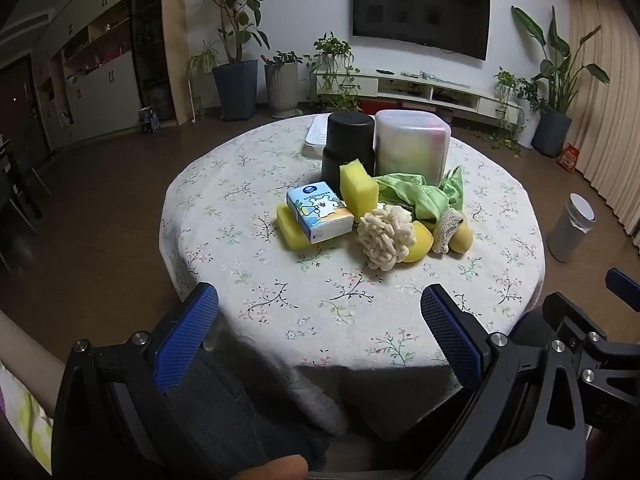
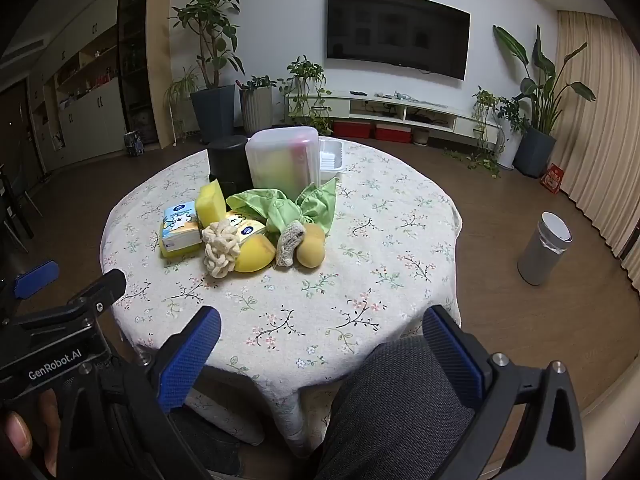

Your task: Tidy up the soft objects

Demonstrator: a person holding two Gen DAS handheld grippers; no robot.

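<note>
A pile of soft things lies mid-table: a blue tissue pack (image 1: pixel 319 213) (image 2: pixel 181 227) on a flat yellow sponge (image 1: pixel 290 230), an upright yellow sponge (image 1: pixel 359 188) (image 2: pixel 212 202), a cream knotted scrubber (image 1: pixel 386 236) (image 2: pixel 220 249), round yellow sponges (image 1: pixel 419 243) (image 2: pixel 256 255), a knitted pad (image 1: pixel 446 225) (image 2: pixel 290 242) and a green cloth (image 1: pixel 420 194) (image 2: pixel 288 206). A translucent lidded box (image 1: pixel 412 146) (image 2: pixel 282 160) stands behind them. My left gripper (image 1: pixel 320 316) and right gripper (image 2: pixel 320 340) are open and empty at the table's near edge.
A black canister (image 1: pixel 349 144) (image 2: pixel 229 160) and a white tray (image 1: pixel 316 134) (image 2: pixel 331 157) stand at the table's (image 2: pixel 360 280) back. A grey bin (image 2: pixel 544 248) stands on the floor to the right. My knees are under the near edge.
</note>
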